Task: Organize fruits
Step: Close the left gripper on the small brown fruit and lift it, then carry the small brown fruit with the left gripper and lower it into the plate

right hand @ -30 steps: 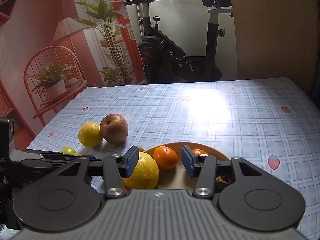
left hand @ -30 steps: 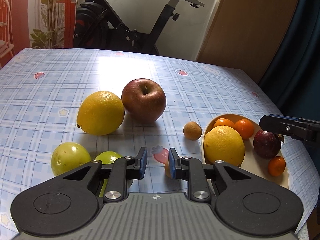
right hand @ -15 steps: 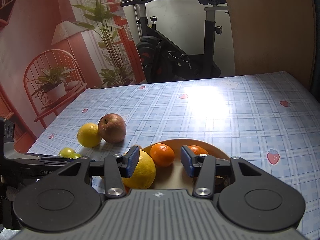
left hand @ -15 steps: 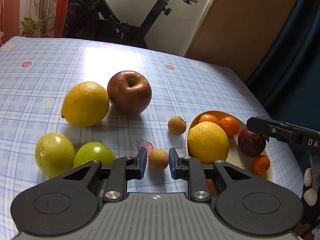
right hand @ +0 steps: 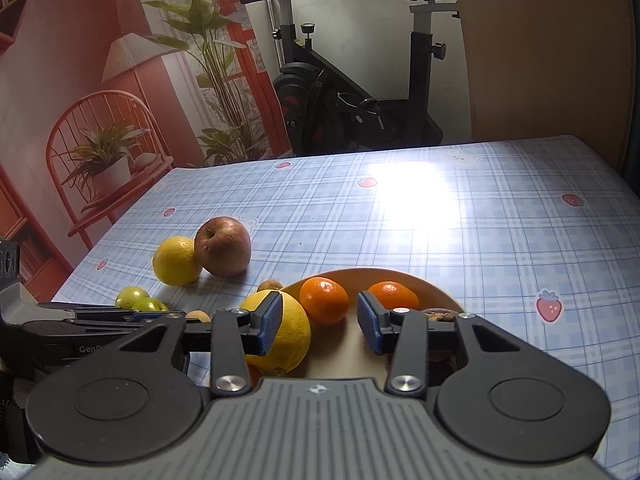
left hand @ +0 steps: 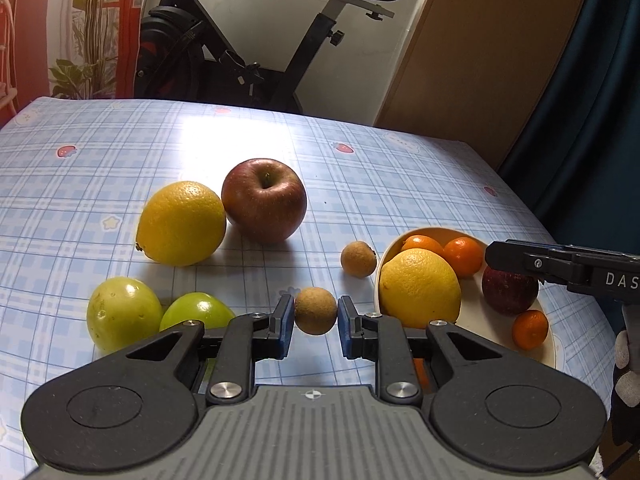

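One exercise bike (left hand: 256, 56) behind plaid tablecloth (left hand: 120, 152)

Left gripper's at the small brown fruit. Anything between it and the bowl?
Yes. The big yellow citrus fills the bowl's near side, right beside the small brown fruit. The right gripper hangs over the bowl, its empty jaws just closing. Bare bowl floor shows behind the citrus.

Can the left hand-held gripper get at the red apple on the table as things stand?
Probably not yet: the left hand-held gripper is shut on a small brown fruit. The path to the red apple looks free.
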